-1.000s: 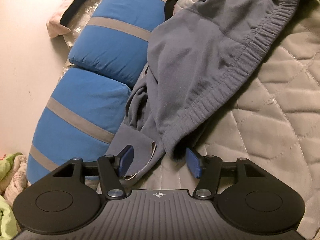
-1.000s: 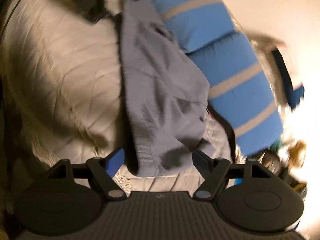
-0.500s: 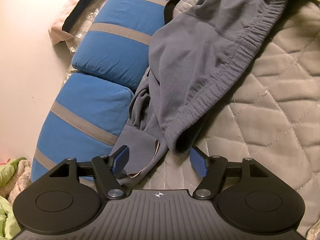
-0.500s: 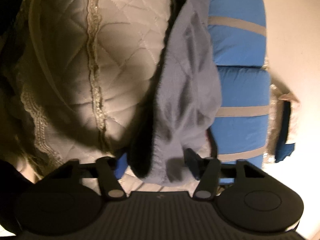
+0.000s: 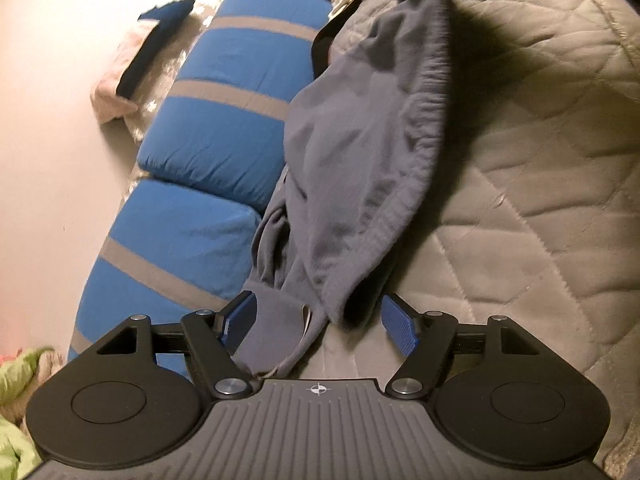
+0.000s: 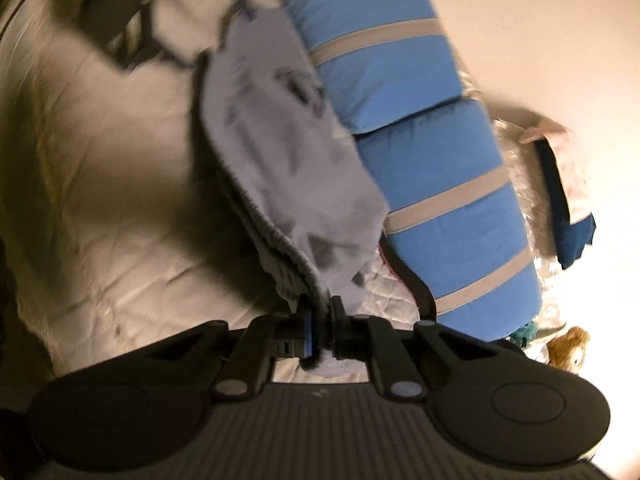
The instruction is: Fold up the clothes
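Note:
A grey sweat garment (image 5: 360,152) with an elastic waistband stretches across the quilted bed cover (image 5: 540,200), one edge resting against the blue pillows. In the left wrist view, my left gripper (image 5: 318,304) is open, and the garment's near corner lies loosely between its blue pads without being pressed. In the right wrist view, the jaws of my right gripper (image 6: 320,308) are closing. Their pads pinch the ribbed waistband of the grey garment (image 6: 280,152), which rises off the cover (image 6: 100,160) at that end.
Two blue pillows with grey stripes (image 5: 224,140) (image 6: 420,140) line the bed's edge by a pale wall. A folded pink and navy item (image 5: 136,68) lies beyond them. Green cloth (image 5: 16,368) sits at the lower left. A black strap (image 5: 320,44) lies beside the garment.
My right gripper went from wide open around the waistband to pinched on it and lifted that end. My left gripper opened a little wider and stayed by the garment's corner.

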